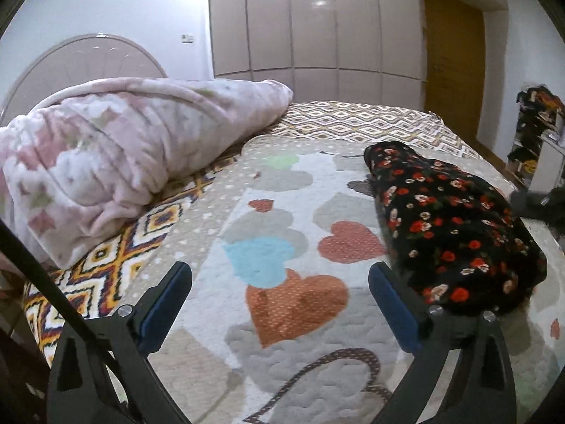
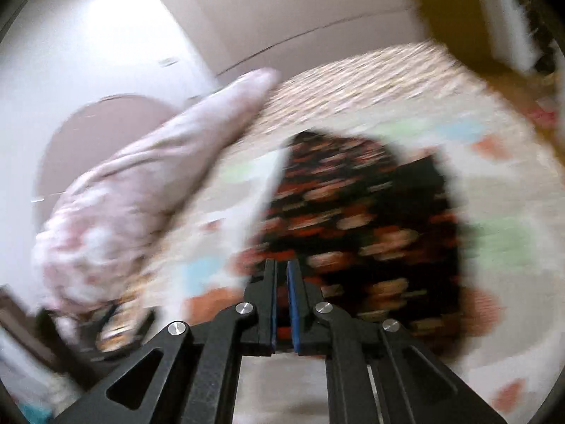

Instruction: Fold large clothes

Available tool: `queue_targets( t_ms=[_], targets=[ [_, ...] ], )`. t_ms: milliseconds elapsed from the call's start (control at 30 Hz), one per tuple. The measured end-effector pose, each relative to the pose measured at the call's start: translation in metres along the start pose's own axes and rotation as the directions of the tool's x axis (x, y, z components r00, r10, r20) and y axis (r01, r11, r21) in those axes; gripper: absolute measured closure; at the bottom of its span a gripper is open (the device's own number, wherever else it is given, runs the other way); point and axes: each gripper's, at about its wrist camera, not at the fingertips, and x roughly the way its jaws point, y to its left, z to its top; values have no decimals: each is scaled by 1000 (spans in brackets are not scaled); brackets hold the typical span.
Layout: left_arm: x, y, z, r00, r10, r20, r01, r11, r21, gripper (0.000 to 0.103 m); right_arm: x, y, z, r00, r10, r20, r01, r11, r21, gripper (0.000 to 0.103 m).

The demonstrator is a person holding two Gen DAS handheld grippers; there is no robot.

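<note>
Left gripper [image 1: 280, 275] hung over the bed [image 1: 353, 120], fingers [image 1: 166, 300] spread wide, holding nothing. Dress [image 1: 455, 229], black with red flowers, lay bundled on the quilt [image 1: 282, 219], just beyond the right finger. Pink blanket [image 1: 123, 152] heaped beyond the left finger. Right gripper [image 2: 281, 275]: view blurred, fingers nearly together; whether they pinched the dress [image 2: 356, 219], lying ahead of them, I couldn't tell.

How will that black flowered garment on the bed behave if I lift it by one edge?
The black flowered garment lies in a soft, rounded heap on the heart-print quilt, so it will probably droop and unfold rather than hold shape. It looks thick and fleecy, so likely a bit heavy, yet easy to grip. The right gripper looks nearly shut, but blur hides any hold.
</note>
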Motion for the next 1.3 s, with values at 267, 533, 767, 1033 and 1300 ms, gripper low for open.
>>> queue_targets(
  t_ms=[267, 533, 767, 1033, 1300],
  targets=[
    [5, 12, -7, 999, -5, -39, 5, 1000, 6, 3, 91, -44, -33, 979, 14, -203, 3, 997, 81, 103],
    [-1, 9, -2, 997, 73, 19, -74, 997, 24, 2, 65, -66, -14, 981, 110, -157, -80, 980, 184, 98],
    [-4, -2, 0, 998, 60, 15, -61, 997, 45, 2, 49, -68, 50, 999, -6, -43, 13, 985, 170, 97],
    [3, 3, -4, 999, 25, -29, -24, 999, 36, 2, 66, -122, 46, 986, -141, -88, 159, 953, 259, 103],
    [6, 0, -6, 999, -8, -43, 9, 1000, 21, 2, 24, -107, 50, 975, -221, -30, 222, 952, 208, 49]
  ],
)
